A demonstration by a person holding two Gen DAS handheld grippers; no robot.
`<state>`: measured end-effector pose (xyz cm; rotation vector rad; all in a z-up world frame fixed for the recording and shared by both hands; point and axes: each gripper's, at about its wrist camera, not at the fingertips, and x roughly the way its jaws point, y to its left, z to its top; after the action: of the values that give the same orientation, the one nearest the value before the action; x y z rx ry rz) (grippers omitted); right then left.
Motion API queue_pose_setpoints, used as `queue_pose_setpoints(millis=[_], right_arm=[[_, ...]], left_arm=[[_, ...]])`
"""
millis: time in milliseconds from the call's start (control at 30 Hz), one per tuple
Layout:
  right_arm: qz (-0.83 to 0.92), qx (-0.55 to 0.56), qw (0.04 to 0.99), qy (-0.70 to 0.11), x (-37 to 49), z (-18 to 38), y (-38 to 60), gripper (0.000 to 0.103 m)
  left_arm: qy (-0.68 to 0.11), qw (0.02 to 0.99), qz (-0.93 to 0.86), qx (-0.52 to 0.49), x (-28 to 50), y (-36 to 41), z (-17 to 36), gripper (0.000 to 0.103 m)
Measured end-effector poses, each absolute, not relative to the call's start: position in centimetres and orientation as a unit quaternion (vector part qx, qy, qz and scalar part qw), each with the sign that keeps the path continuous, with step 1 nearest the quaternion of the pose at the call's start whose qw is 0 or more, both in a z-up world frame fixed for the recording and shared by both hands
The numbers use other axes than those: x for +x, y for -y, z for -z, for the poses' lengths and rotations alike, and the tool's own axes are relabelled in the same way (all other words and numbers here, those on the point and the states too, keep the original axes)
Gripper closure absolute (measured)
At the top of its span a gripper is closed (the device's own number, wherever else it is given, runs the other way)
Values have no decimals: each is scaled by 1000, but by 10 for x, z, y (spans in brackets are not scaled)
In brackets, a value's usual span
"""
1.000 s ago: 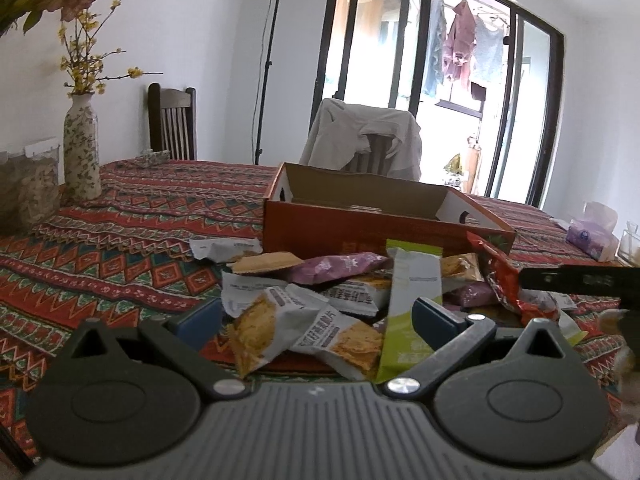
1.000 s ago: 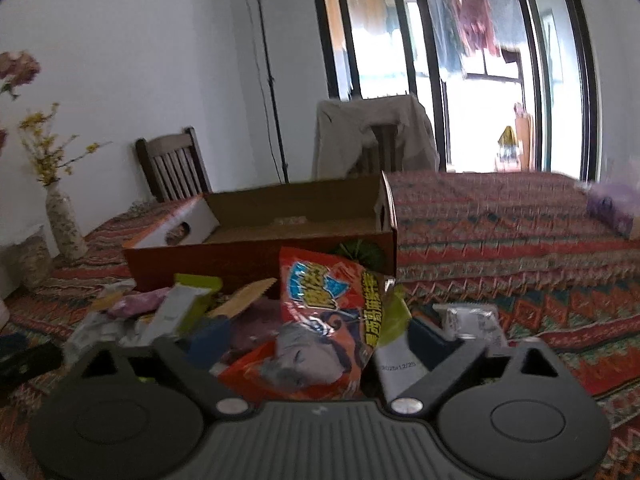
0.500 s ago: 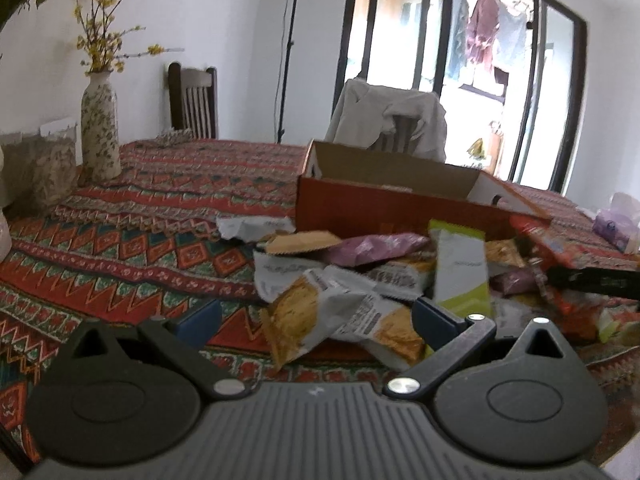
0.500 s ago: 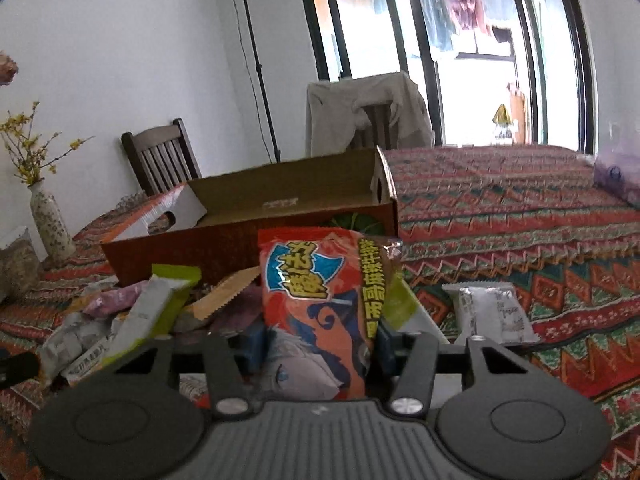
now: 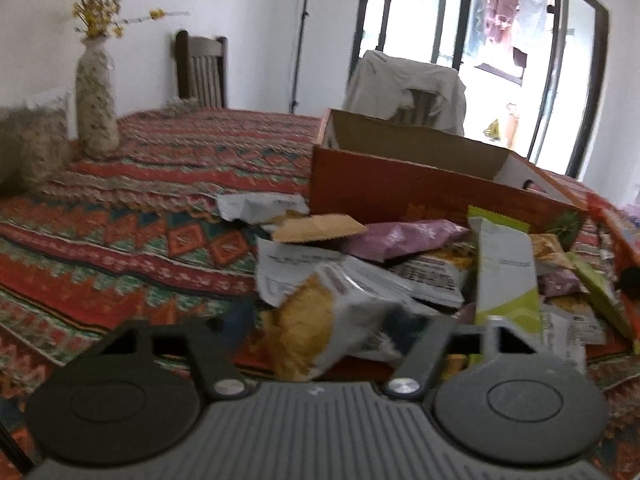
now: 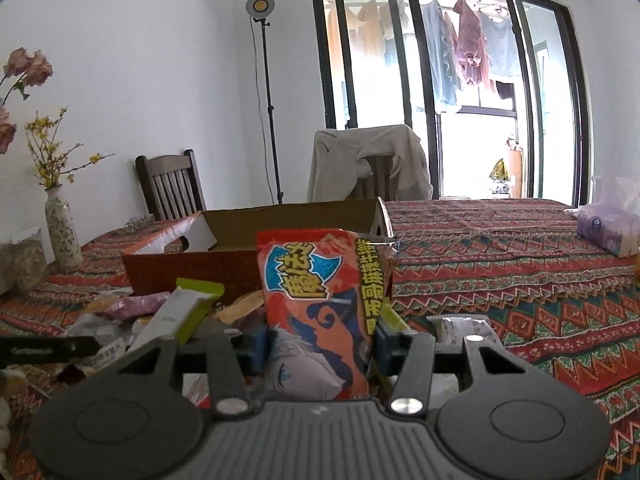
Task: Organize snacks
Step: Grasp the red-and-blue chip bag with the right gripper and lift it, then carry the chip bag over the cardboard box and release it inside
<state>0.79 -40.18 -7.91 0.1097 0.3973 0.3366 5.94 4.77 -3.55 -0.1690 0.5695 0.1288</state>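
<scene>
Right fingers (image 6: 259, 347) around red packet (image 6: 320, 312)

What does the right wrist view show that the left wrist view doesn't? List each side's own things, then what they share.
Right wrist view only: the red snack bag upright, clamped in the right gripper; the light stand; the purple tissue pack.

Left wrist view only: the left gripper with its jaws closing around the white-and-yellow chip packet.

Both: the open cardboard box, the green bar packet, the floral vase, the patterned tablecloth.
</scene>
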Motion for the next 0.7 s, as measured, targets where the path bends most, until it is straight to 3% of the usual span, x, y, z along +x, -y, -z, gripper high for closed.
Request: queue_pose_setpoints(millis=[33,700], right_arm=[[-167,53,965,-197,7,80,401,54],[-163,54,970,-173,13,69,402,54]], left_arm=[[-278,955,-60,-87,59,-48,36,52],[-198,977,-14,-84,39,-41,-11,53]])
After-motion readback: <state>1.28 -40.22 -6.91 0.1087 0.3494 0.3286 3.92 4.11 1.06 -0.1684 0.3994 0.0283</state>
